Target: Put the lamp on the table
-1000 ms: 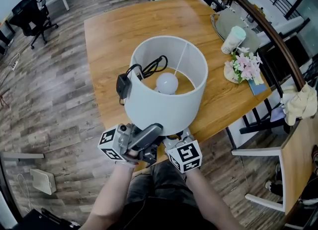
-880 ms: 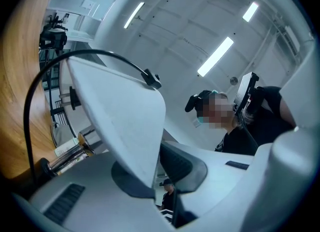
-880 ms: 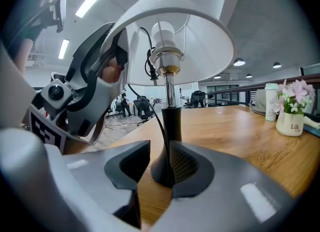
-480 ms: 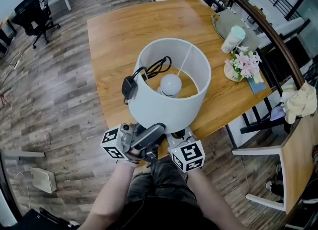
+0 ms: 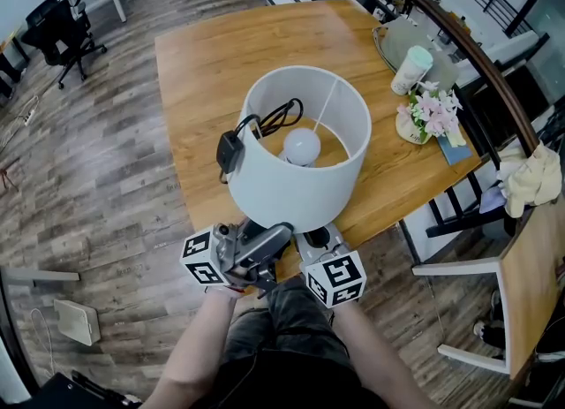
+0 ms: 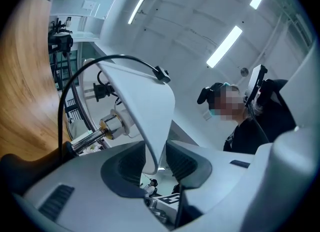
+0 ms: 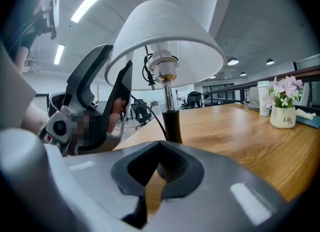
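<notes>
While nearest the person, shows the left gripper with jaws spread wide, just opened, the lower rim of the lamp shade loose between the pads. Shows the right gripper just beside it on the right, jaws just closed together on nothing, aimed at the black base. Finds the lamp upright at the near edge of the wooden table. Notes a white tapered shade, a round white bulb inside, a metal stem, and a black cord bunched inside with its plug hanging over the left rim. Farther right, picks out pink flowers and a white cup. Farthest left, catches office chairs.
</notes>
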